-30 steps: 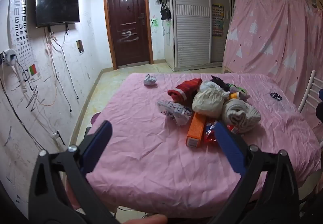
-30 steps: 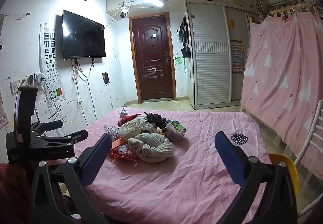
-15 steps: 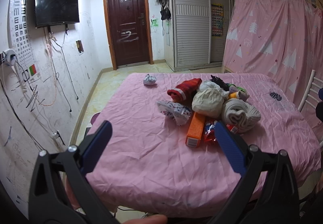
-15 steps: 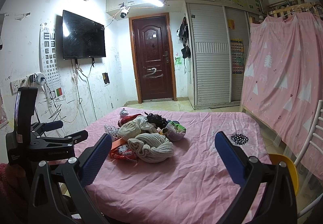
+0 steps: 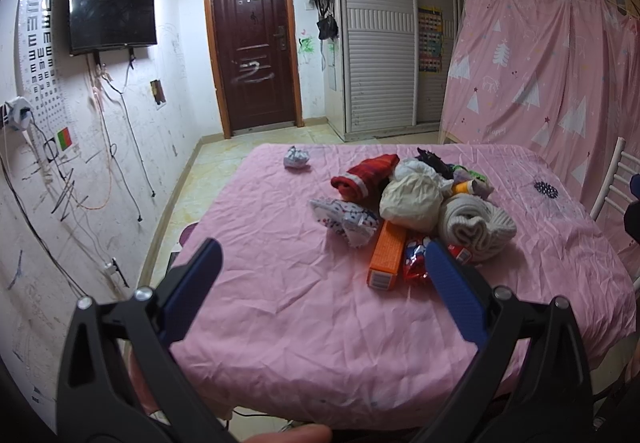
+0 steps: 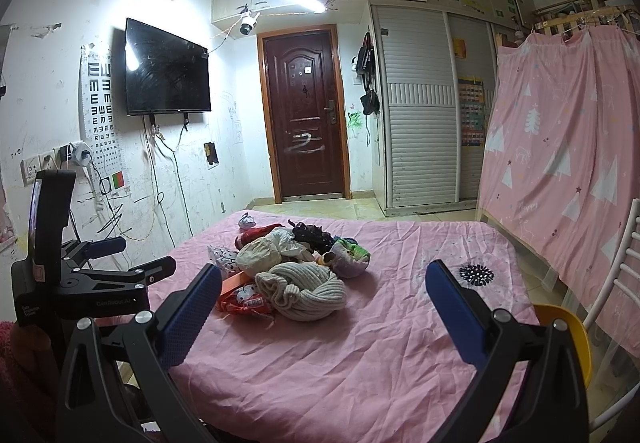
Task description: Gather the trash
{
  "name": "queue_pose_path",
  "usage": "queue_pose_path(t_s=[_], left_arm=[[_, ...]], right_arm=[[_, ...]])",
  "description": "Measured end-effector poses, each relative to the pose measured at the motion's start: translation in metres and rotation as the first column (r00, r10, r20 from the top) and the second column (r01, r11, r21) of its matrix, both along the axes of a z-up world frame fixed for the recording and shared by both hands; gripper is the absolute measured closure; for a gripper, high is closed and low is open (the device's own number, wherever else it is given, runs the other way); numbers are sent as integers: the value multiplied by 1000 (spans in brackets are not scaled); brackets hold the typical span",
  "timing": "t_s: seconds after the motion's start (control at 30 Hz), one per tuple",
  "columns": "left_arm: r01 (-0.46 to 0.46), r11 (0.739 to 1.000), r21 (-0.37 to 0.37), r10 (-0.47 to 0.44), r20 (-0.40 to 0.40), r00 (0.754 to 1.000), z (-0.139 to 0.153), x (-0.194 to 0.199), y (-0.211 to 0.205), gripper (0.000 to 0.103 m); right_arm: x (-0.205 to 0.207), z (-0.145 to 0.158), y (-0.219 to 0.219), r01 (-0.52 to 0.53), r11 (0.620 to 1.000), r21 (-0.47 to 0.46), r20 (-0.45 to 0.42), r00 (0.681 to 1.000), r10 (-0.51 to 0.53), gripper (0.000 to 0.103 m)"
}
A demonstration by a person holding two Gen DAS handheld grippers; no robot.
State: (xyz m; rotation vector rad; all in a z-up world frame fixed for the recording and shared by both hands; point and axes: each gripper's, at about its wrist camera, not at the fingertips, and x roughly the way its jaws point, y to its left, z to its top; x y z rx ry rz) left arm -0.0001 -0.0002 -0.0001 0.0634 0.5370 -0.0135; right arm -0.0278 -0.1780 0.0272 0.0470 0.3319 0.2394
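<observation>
A pile of clothes and trash lies on the pink-covered table (image 5: 280,307). In it are an orange box (image 5: 386,254), a red snack wrapper (image 5: 416,263), a cream knitted roll (image 5: 474,227), a beige bag (image 5: 412,199), a red sock (image 5: 366,175) and a patterned wrapper (image 5: 346,217). A crumpled paper ball (image 5: 296,157) sits apart at the far edge. My left gripper (image 5: 322,283) hangs open over the near table edge, short of the pile. My right gripper (image 6: 322,295) is open too, nothing between its fingers, with the pile (image 6: 296,271) ahead of it to the left.
The left gripper's body (image 6: 80,283) shows at the left of the right wrist view. A yellow stool (image 6: 568,339) and a white chair (image 6: 616,283) stand right of the table. A pink curtain (image 5: 540,83) hangs on the right, a wall with cables (image 5: 80,163) on the left.
</observation>
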Motion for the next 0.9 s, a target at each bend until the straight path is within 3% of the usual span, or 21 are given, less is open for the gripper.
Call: queue_pose_path(t_s=[0.9], left_arm=[[0,1000,1,0,0,1000,0,0,0,6]], right_arm=[[-1,2,1,-2,1000,-2,1,1000,2,8]])
